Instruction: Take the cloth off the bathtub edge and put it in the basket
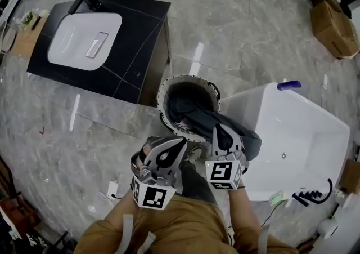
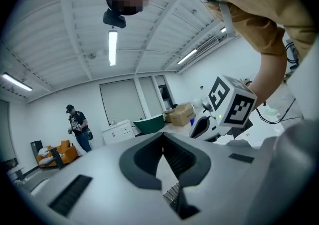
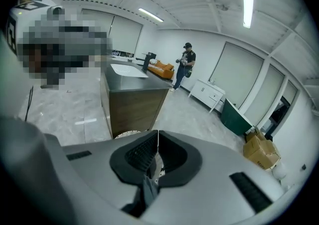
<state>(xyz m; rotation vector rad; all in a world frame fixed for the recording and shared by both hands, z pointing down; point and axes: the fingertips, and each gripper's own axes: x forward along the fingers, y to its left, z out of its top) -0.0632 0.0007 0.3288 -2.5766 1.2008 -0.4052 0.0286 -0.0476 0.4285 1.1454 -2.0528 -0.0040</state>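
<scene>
A dark cloth (image 1: 197, 113) fills the round basket (image 1: 163, 92) and trails out over its rim onto the near corner of the white bathtub (image 1: 298, 134). My right gripper (image 1: 218, 129) lies on that trailing part and points toward the basket. In the right gripper view its jaws (image 3: 158, 141) are shut, with a grey fold of cloth (image 3: 148, 188) pinched low between them. My left gripper (image 1: 181, 143) hovers beside it, left of the cloth and close to my body. The left gripper view looks up at the ceiling, and its jaws (image 2: 163, 141) are shut with nothing between them.
A black vanity (image 1: 140, 39) with a white sink (image 1: 84, 39) stands just left of the basket. On the tub rim rest a blue bottle (image 1: 288, 85) and a black hose fitting (image 1: 315, 195). A cardboard box (image 1: 334, 22) sits far right. A person (image 3: 187, 64) stands across the room.
</scene>
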